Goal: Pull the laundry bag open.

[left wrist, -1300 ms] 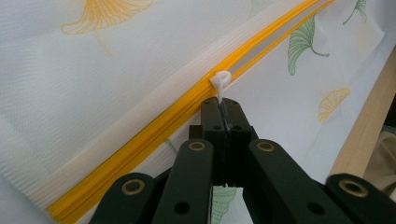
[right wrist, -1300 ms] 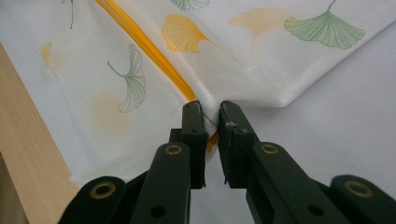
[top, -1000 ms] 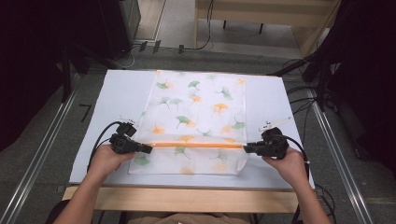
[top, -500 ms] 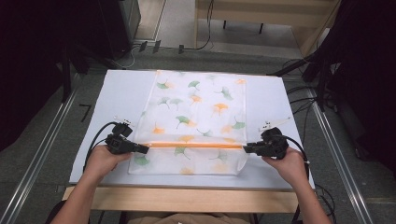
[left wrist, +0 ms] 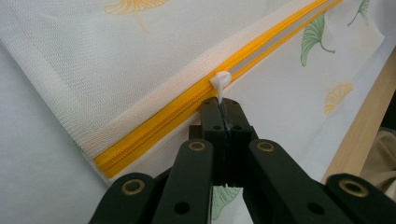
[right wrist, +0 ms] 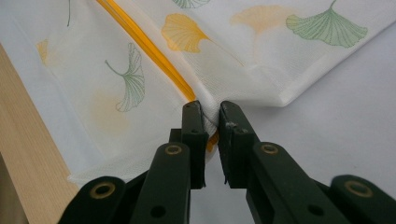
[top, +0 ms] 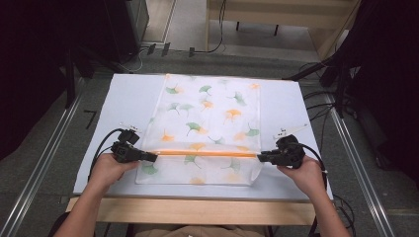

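Note:
A white mesh bag printed with green and orange ginkgo leaves lies flat on the table. An orange zipper runs across its near part. My left gripper is at the zipper's left end, shut on the small white zipper pull, which stands up from the yellow zipper just above the left gripper. My right gripper is at the zipper's right end. Seen close up, the right gripper pinches the bag's edge fabric where the zipper ends.
The bag rests on a white mat covering the table, whose wooden front edge runs along the bottom. Metal rails flank the table. Cables trail on the floor at the right.

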The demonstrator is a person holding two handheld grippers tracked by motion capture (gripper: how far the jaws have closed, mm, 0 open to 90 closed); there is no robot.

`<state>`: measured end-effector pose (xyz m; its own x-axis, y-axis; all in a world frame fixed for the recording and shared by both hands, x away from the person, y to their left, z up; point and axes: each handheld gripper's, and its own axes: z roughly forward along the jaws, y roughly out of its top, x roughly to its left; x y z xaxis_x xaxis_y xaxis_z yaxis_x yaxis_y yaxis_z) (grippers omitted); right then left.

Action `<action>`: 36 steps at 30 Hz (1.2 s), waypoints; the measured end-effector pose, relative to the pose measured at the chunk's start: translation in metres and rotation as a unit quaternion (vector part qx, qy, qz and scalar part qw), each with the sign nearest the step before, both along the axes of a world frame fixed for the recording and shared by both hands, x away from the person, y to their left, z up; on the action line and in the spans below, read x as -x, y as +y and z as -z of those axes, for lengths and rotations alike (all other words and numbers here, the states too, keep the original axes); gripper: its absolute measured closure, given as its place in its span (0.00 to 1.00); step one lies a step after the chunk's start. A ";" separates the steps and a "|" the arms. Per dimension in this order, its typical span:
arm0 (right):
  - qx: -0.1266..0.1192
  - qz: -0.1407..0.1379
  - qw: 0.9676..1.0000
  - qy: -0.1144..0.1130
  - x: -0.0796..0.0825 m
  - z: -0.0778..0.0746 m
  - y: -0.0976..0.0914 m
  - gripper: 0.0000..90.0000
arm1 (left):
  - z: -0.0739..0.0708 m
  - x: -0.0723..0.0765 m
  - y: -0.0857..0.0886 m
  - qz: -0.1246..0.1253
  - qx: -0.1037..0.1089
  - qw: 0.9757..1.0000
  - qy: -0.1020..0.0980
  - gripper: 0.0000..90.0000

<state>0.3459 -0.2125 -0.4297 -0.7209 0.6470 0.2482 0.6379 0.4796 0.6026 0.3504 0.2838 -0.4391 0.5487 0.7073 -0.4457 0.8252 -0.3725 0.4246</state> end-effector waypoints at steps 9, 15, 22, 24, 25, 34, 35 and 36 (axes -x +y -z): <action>0.001 -0.001 1.000 0.000 0.000 0.000 0.001 0.93 | 0.000 0.000 0.004 -0.003 0.001 1.000 0.000 1.00; 0.000 -0.001 1.000 0.000 0.000 0.000 0.001 0.93 | -0.001 0.001 0.016 -0.011 0.002 1.000 0.003 1.00; 0.001 0.001 1.000 0.000 0.000 0.000 0.000 0.93 | -0.001 0.003 0.024 -0.020 0.005 1.000 0.000 1.00; 0.001 0.001 1.000 0.001 0.000 0.000 0.001 0.93 | 0.000 0.002 0.024 -0.019 0.006 1.000 0.001 1.00; 0.001 0.000 1.000 0.002 0.000 0.000 0.001 0.93 | 0.000 0.002 0.024 -0.019 0.006 1.000 0.001 1.00; 0.001 -0.001 1.000 0.002 0.000 0.000 0.001 0.93 | -0.001 0.002 0.024 -0.021 0.007 1.000 0.000 1.00; 0.002 -0.002 1.000 0.002 0.000 0.000 0.001 0.93 | -0.001 0.002 0.024 -0.023 0.007 1.000 0.001 1.00; 0.002 -0.002 1.000 0.001 -0.001 0.001 0.001 0.93 | -0.001 0.002 0.025 -0.022 0.007 1.000 0.000 1.00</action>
